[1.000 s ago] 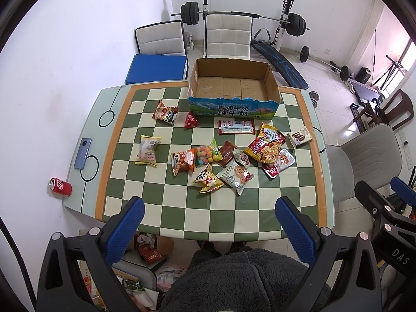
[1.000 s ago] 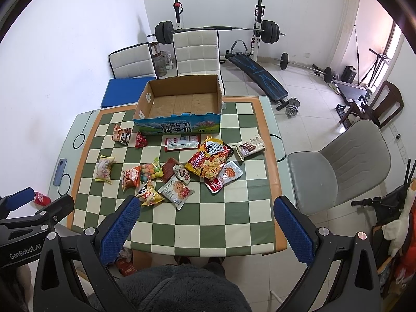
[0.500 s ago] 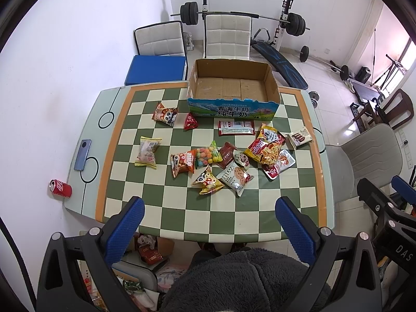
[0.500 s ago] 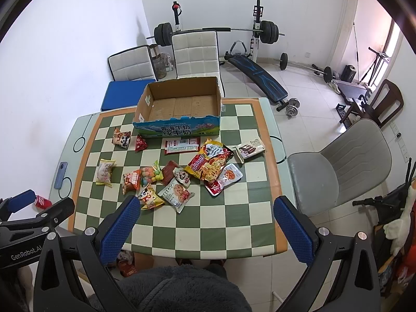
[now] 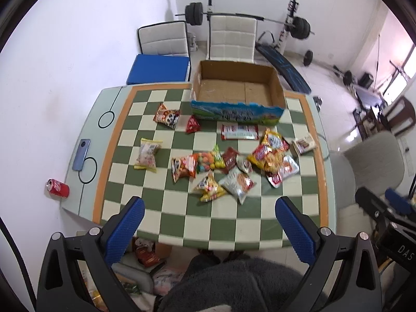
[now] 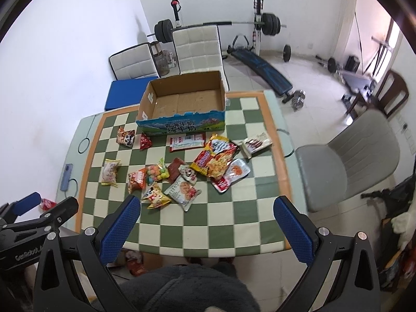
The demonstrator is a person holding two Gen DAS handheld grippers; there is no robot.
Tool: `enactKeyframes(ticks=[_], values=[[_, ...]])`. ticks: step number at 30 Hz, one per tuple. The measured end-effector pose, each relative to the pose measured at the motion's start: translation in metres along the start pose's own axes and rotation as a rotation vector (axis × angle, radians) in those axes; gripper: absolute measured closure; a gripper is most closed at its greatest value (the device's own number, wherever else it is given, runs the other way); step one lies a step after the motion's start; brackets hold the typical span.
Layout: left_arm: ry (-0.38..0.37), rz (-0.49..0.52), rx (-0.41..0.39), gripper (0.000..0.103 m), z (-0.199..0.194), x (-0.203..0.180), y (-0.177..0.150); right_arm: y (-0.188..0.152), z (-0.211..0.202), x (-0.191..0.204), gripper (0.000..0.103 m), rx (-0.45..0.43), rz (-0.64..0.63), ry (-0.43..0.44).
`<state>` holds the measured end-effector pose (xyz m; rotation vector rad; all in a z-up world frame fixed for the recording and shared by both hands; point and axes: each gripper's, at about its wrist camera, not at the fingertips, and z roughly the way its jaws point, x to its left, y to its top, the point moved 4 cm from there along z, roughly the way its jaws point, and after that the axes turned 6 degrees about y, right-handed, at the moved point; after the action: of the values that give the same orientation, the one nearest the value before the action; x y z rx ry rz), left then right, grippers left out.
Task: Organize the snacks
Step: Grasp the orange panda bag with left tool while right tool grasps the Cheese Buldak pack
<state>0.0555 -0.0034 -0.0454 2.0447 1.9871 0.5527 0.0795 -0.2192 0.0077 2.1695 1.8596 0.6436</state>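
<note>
With both the left gripper (image 5: 209, 223) and right gripper (image 6: 206, 223) spread wide and empty, the snack pile (image 6: 182, 176) lies ahead-below, cardboard box (image 6: 182, 101) straight beyond.

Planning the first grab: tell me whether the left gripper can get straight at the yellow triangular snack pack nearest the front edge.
Probably yes. The left gripper is open and empty, held above the table's near edge. The yellow triangular pack lies ahead between its fingers, with only bare checkered table between them.
</note>
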Motion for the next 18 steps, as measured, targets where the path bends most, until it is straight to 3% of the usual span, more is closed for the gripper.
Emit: enactKeyframes(ticks=[6, 9, 14, 18], values=[[0.019, -0.031, 0.062, 0.0, 0.058, 0.028, 0.018, 0.006, 0.066, -0.012, 0.0, 0.088, 0.126, 0.075], [0.034, -0.025, 0.107, 0.0, 0.096, 0.04, 0.026, 0.009, 0.114, -0.018, 0.0, 0.151, 0.183, 0.067], [-0.019, -0.077, 0.255, 0.0, 0.164, 0.06, 0.032, 0.01, 0.191, -0.028, 0.0, 0.272, 0.272, 0.049], [-0.043, -0.185, 0.374, 0.0, 0.215, 0.072, 0.036, 0.013, 0.254, -0.038, 0.0, 0.352, 0.326, 0.043]])
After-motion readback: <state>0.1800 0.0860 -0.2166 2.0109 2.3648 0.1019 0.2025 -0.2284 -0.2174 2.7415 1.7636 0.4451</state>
